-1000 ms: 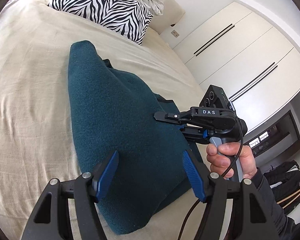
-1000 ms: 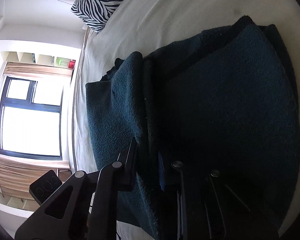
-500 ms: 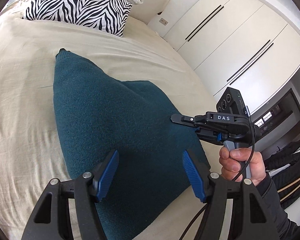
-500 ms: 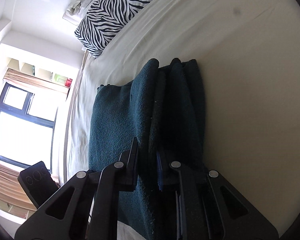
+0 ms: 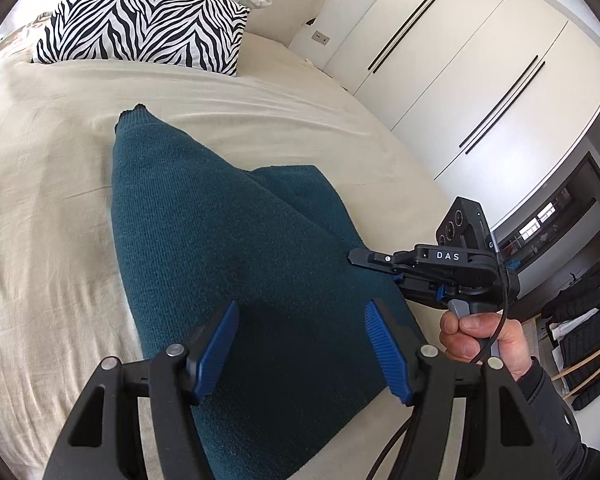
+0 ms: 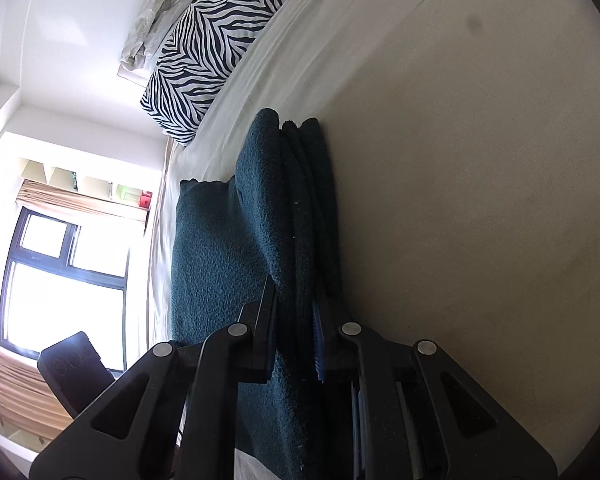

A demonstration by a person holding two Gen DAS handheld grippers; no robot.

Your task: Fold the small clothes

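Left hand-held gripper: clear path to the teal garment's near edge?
Probably yes. The left hand-held gripper hangs open directly over the teal garment, nothing between; the right hand-held gripper clamps the side edge, clear of that path.

We see a bed point(image 5: 60, 208) with a beige cover and a zebra pillow point(image 5: 140, 24) at its head. White wardrobe doors point(image 5: 460, 80) with dark handles line one wall. A dark-framed window point(image 6: 64, 280) glows bright, with shelves point(image 6: 84, 180) above it.
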